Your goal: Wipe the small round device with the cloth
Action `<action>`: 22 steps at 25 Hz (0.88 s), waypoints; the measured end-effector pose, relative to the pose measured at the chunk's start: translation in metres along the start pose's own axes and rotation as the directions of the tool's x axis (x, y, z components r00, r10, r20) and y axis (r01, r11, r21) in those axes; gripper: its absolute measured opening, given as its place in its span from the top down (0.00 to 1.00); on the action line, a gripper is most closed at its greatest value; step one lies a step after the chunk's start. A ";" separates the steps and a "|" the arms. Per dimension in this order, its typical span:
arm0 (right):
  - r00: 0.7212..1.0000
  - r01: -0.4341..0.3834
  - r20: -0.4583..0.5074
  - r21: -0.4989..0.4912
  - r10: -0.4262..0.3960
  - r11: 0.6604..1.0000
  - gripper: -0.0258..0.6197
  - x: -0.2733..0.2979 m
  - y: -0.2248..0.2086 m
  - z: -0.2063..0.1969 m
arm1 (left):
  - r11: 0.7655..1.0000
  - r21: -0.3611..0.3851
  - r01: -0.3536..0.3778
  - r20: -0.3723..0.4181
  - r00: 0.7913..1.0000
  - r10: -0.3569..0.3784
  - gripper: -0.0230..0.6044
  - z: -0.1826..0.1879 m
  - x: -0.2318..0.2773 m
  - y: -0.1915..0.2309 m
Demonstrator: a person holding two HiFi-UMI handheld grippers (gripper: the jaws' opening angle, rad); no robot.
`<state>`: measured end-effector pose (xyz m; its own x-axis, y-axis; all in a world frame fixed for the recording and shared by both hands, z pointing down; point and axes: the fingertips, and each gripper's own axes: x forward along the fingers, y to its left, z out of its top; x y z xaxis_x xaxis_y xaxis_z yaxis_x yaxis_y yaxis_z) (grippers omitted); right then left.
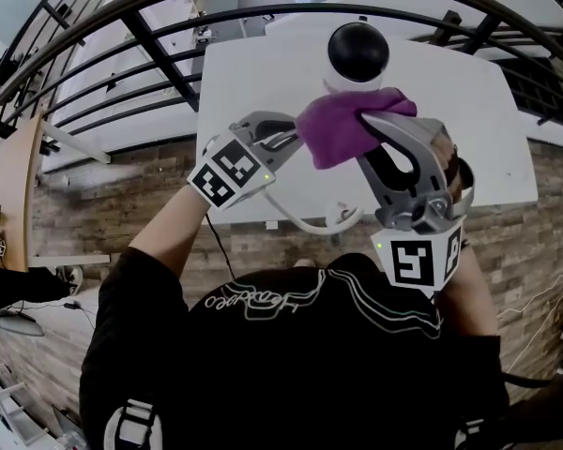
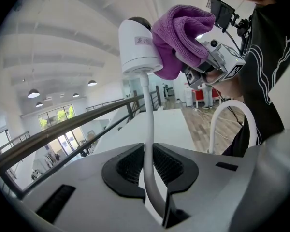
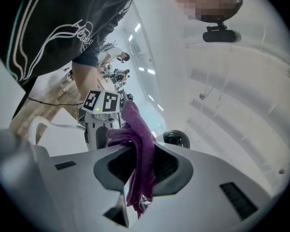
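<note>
Holding the small round device [image 2: 139,45] up in the air by its white cable [image 2: 146,120], pinched between the closed jaws of the left gripper [image 2: 147,170]. Clamping the purple cloth [image 3: 135,129] in the right gripper [image 3: 137,170], bunched against the device's side. To wipe well: steady the cable hand, press lightly, sweep round the white body and over the dark dome [image 1: 358,50] by rolling the wrist, not dragging. Avoid tugging the cable.

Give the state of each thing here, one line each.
Left gripper, shut on the white cable.
Right gripper, shut on the purple cloth.
Small round device, held up on the white cable, purple cloth against its side.
Purple cloth, bunched up.
White cable, pinched, slack end looping away.
</note>
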<state>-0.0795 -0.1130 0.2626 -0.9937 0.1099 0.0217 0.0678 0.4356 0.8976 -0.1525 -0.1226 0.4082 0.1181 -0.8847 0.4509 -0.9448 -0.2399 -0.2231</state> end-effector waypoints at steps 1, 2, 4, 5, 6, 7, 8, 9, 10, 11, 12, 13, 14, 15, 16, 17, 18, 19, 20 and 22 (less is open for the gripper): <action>1.000 -0.006 0.000 0.022 0.006 1.000 0.85 0.000 0.003 -0.002 | 1.000 -0.001 0.000 0.000 1.000 0.000 0.87 -0.001 0.000 0.000; 1.000 -0.012 -0.001 0.044 0.012 0.999 0.85 0.000 0.006 -0.004 | 1.000 0.000 0.001 0.000 1.000 -0.001 0.87 -0.001 0.000 0.000; 1.000 -0.023 -0.006 0.085 0.023 0.996 0.85 -0.001 0.011 -0.008 | 1.000 0.001 0.002 -0.001 1.000 -0.002 0.87 -0.001 0.000 0.000; 1.000 -0.028 -0.008 0.102 0.029 0.994 0.85 -0.001 0.014 -0.010 | 1.000 0.002 0.003 0.000 1.000 -0.003 0.87 -0.001 0.000 0.000; 0.999 -0.032 -0.010 0.117 0.034 0.993 0.85 -0.001 0.016 -0.012 | 1.000 0.003 0.002 0.001 1.000 -0.002 0.87 -0.001 0.000 0.000; 0.999 -0.037 -0.015 0.129 0.039 0.991 0.85 -0.001 0.018 -0.015 | 1.000 0.003 0.002 0.003 1.000 -0.002 0.87 -0.001 0.000 0.000; 0.999 -0.042 -0.019 0.140 0.045 0.989 0.85 -0.001 0.020 -0.017 | 1.000 0.002 0.001 0.003 1.000 -0.001 0.87 -0.001 0.001 -0.001; 0.998 -0.047 -0.022 0.151 0.051 0.987 0.85 -0.002 0.024 -0.020 | 1.000 0.001 0.001 0.002 1.000 -0.001 0.87 -0.002 0.001 -0.002; 0.998 -0.053 -0.023 0.164 0.058 0.985 0.85 -0.003 0.028 -0.023 | 1.000 0.001 0.001 0.001 1.000 -0.001 0.87 -0.002 0.003 -0.003; 0.998 -0.060 -0.025 0.173 0.065 0.983 0.85 -0.004 0.032 -0.026 | 1.000 0.003 0.003 -0.001 1.000 -0.003 0.87 -0.002 0.004 -0.003; 0.997 -0.068 -0.029 0.177 0.074 0.982 0.85 -0.005 0.035 -0.029 | 1.000 0.006 0.005 -0.003 1.000 -0.005 0.87 -0.002 0.005 -0.004; 0.996 -0.076 -0.035 0.177 0.083 0.981 0.85 -0.005 0.037 -0.032 | 1.000 0.010 0.007 -0.004 1.000 -0.007 0.87 -0.001 0.006 -0.004; 0.995 -0.084 -0.042 0.173 0.092 0.981 0.85 -0.006 0.039 -0.034 | 1.000 0.013 0.010 -0.005 1.000 -0.010 0.87 0.000 0.005 -0.004; 0.994 -0.091 -0.049 0.165 0.100 0.982 0.85 -0.006 0.041 -0.036 | 1.000 0.016 0.011 -0.006 1.000 -0.011 0.87 0.001 0.005 -0.004; 0.993 -0.095 -0.055 0.156 0.105 0.983 0.85 -0.008 0.042 -0.039 | 1.000 0.018 0.012 -0.007 1.000 -0.012 0.87 0.002 0.004 -0.004; 0.993 -0.099 -0.055 0.152 0.109 0.983 0.85 -0.010 0.043 -0.042 | 1.000 0.019 0.012 -0.009 1.000 -0.012 0.87 0.002 0.004 -0.004; 0.992 -0.104 -0.047 0.157 0.113 0.982 0.85 -0.012 0.044 -0.045 | 1.000 0.018 0.013 -0.012 1.000 -0.013 0.87 0.001 0.005 -0.004; 0.992 -0.110 -0.033 0.173 0.118 0.979 0.85 -0.015 0.044 -0.048 | 1.000 0.016 0.014 -0.015 1.000 -0.013 0.87 0.001 0.005 -0.004; 0.992 -0.117 -0.016 0.197 0.123 0.973 0.85 -0.017 0.043 -0.052 | 1.000 0.014 0.014 -0.018 1.000 -0.014 0.87 0.000 0.006 -0.004; 0.992 -0.127 0.019 0.259 0.127 0.957 0.85 -0.022 0.037 -0.061 | 1.000 0.014 0.015 -0.022 1.000 -0.015 0.87 0.000 0.006 -0.003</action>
<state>-0.0603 -0.1537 0.3223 -0.9753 0.1809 0.1270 0.2144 0.6348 0.7424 -0.1491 -0.1271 0.4112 0.1257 -0.8719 0.4733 -0.9384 -0.2593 -0.2285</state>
